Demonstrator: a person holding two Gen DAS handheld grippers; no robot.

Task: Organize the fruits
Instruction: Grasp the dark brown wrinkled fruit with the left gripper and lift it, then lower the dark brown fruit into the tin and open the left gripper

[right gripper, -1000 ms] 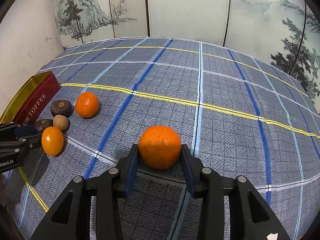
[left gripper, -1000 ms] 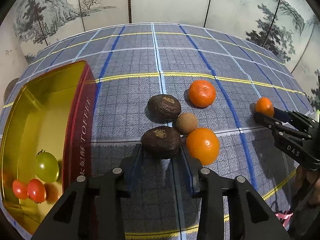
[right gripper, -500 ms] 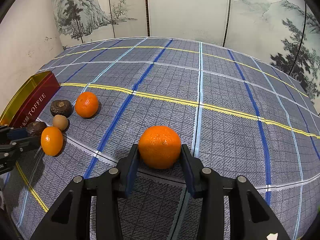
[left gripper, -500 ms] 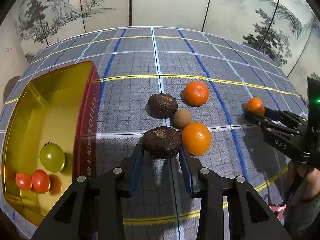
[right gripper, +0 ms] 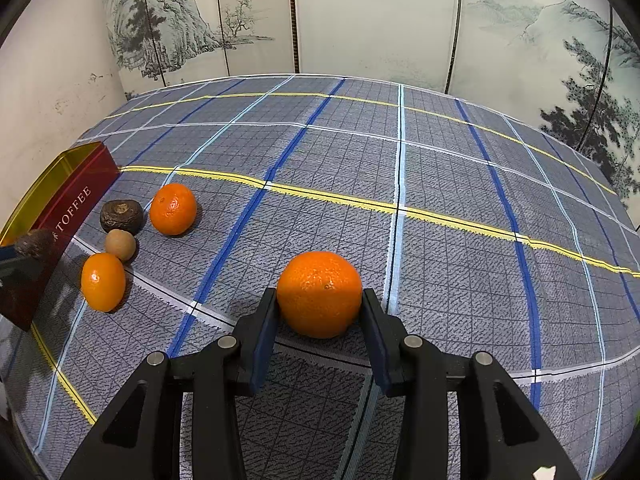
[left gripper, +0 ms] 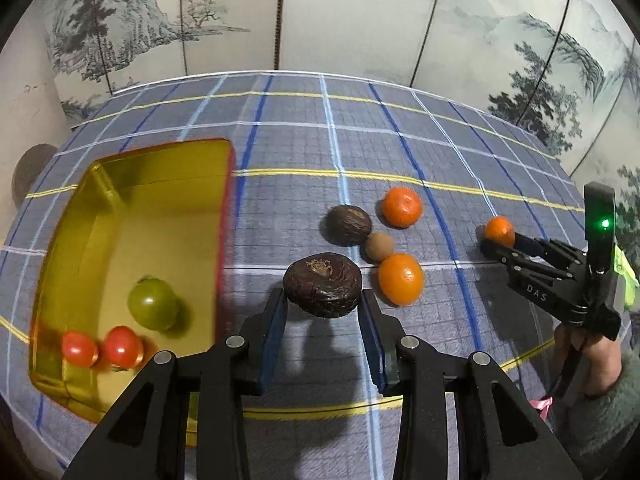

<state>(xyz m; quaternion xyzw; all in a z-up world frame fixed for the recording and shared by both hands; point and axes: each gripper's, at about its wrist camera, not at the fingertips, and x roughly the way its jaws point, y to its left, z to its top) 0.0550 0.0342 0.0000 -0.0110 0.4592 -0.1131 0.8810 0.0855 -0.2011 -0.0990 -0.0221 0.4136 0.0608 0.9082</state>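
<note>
Left gripper (left gripper: 323,312) is clamped on a dark brown wrinkled round fruit (left gripper: 322,290), jaws narrowed to its sides, fruit lifted clear of the plaid grey-blue cloth tabletop (left gripper: 400,152) judging by the shadow under it. Right gripper (right gripper: 319,316) is closed on a bright orange mandarin (right gripper: 319,294), low over the cloth or on it, can't tell which.

Key relation: the open gold-lined red toffee tin (left gripper: 224,216) lies to the left of the held brown fruit, near side, its long axis running near-to-far. Left hand is clearly the nearer one to the tin; right hand sits well apart on the far right. Tin already has a green tomato (left gripper: 152,304) and two small red tomatoes (left gripper: 102,348) at its near end; far end bare.

Loose on the cloth, between the two grippers: second brown fruit (left gripper: 347,225), small tan round fruit (left gripper: 379,246), two more mandarins (left gripper: 401,279) (left gripper: 401,207).

Likely next: carry brown fruit left over the tin rim and drop into the bare part. Risk: clipping the tin's right wall.
</note>
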